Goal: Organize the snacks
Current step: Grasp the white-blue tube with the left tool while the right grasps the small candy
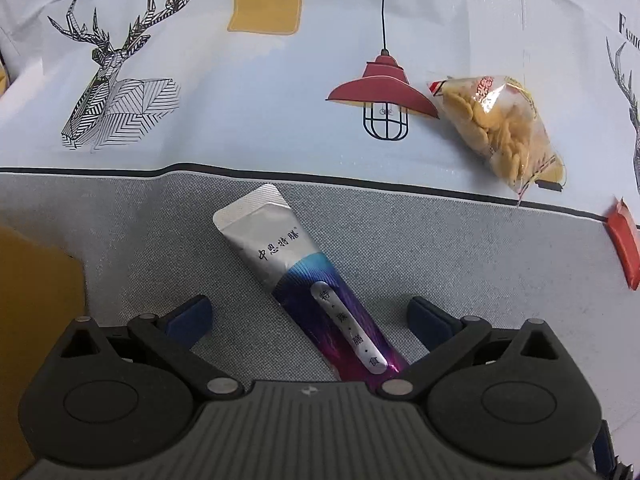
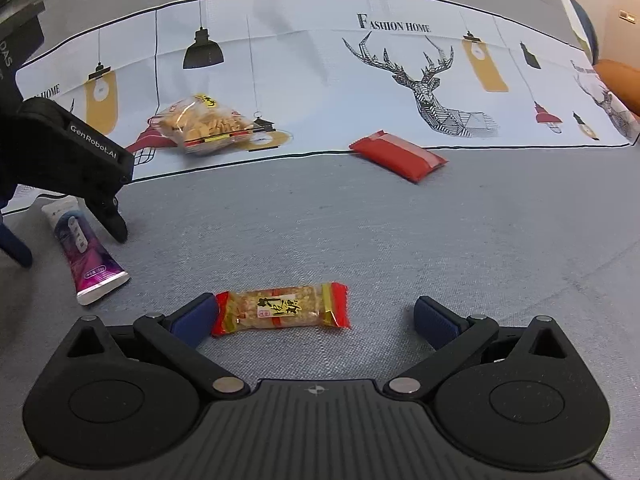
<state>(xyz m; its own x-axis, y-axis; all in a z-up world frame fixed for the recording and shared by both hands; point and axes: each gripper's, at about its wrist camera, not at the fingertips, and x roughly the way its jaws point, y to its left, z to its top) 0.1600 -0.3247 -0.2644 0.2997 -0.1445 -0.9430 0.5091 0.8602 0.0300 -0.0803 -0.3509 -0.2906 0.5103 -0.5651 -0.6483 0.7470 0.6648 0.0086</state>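
Both grippers are spread wide over the grey cloth, the left gripper astride a silver-purple sachet, the right gripper around a snack bar touching its left finger.

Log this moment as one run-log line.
left hand-held gripper: open, straddling silver-purple sachet | right hand-held gripper: open, around peanut bar | cracker bag, red packet: untouched
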